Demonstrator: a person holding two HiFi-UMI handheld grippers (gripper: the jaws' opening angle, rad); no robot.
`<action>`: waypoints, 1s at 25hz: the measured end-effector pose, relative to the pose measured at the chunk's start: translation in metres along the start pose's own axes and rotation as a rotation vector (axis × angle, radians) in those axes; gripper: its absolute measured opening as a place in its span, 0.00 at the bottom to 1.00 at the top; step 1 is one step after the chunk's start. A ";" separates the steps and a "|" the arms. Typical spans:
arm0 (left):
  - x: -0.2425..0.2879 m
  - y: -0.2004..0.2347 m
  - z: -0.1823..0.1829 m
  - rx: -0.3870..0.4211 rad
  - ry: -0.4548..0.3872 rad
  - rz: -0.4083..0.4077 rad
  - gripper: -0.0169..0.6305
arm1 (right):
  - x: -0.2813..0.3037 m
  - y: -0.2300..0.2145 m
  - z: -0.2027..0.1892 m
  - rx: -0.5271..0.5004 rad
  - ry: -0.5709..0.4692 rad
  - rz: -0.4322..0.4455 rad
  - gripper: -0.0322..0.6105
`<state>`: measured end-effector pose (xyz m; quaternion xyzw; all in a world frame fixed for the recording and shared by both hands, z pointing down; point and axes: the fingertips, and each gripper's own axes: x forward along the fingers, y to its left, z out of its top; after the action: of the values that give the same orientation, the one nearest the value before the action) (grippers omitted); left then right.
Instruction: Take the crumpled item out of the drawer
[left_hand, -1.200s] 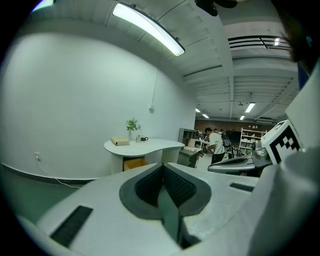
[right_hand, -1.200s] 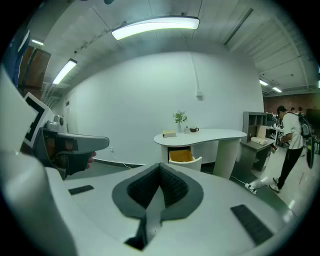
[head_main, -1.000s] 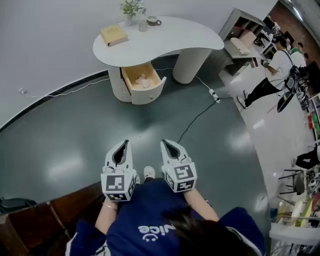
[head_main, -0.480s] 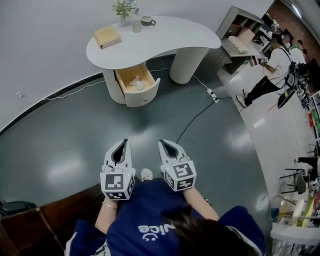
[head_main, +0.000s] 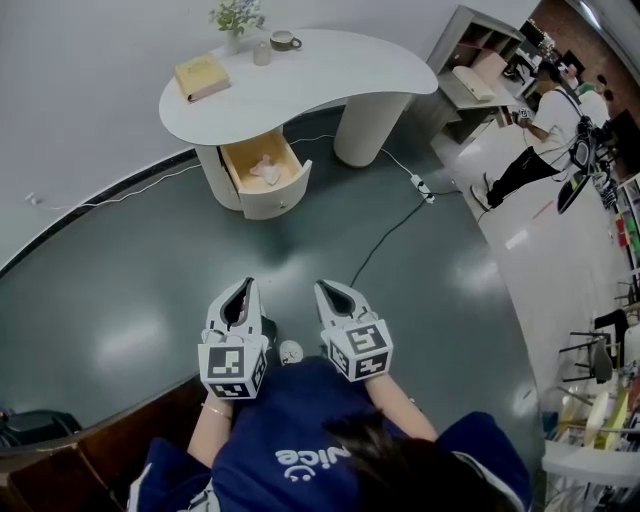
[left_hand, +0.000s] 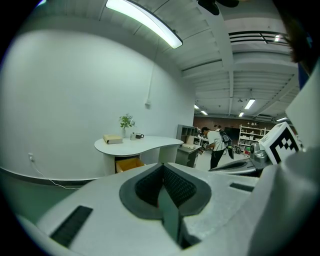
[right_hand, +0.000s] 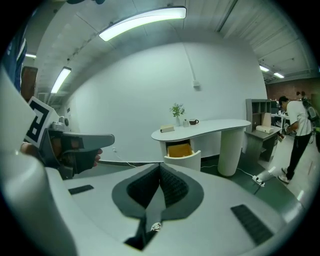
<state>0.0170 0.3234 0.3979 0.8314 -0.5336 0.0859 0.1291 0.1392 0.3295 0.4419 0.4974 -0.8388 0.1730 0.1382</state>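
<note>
A pale crumpled item (head_main: 264, 169) lies in the open wooden drawer (head_main: 287, 188) of a white curved desk (head_main: 330, 75) across the room. The same drawer (right_hand: 182, 150) shows far off in the right gripper view, and its yellow inside (left_hand: 128, 163) peeks over the jaws in the left gripper view. My left gripper (head_main: 240, 287) and right gripper (head_main: 327, 287) are side by side in front of the person's chest, well short of the desk. Both are shut with nothing between the jaws.
On the desk sit a book (head_main: 201, 76), a small plant (head_main: 234, 17), a glass (head_main: 261, 53) and a cup (head_main: 285, 40). A cable and power strip (head_main: 419, 186) cross the dark green floor. People stand at the far right (head_main: 540, 130) near shelves. A dark bench (head_main: 90, 440) lies at bottom left.
The desk and drawer have slid left and slightly up in the head view as the person moves. Both grippers keep the same pose in front of the body, still shut.
</note>
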 end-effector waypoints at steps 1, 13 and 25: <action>0.005 0.003 0.001 -0.001 0.002 -0.001 0.03 | 0.005 0.000 0.002 0.008 0.000 0.012 0.06; 0.070 0.069 0.022 -0.029 0.004 -0.026 0.03 | 0.091 -0.005 0.039 0.021 0.020 0.056 0.06; 0.113 0.141 0.035 -0.058 -0.005 -0.052 0.03 | 0.176 0.001 0.067 0.013 0.019 0.017 0.06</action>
<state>-0.0643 0.1584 0.4138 0.8412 -0.5142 0.0649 0.1541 0.0522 0.1623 0.4524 0.4893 -0.8406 0.1842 0.1414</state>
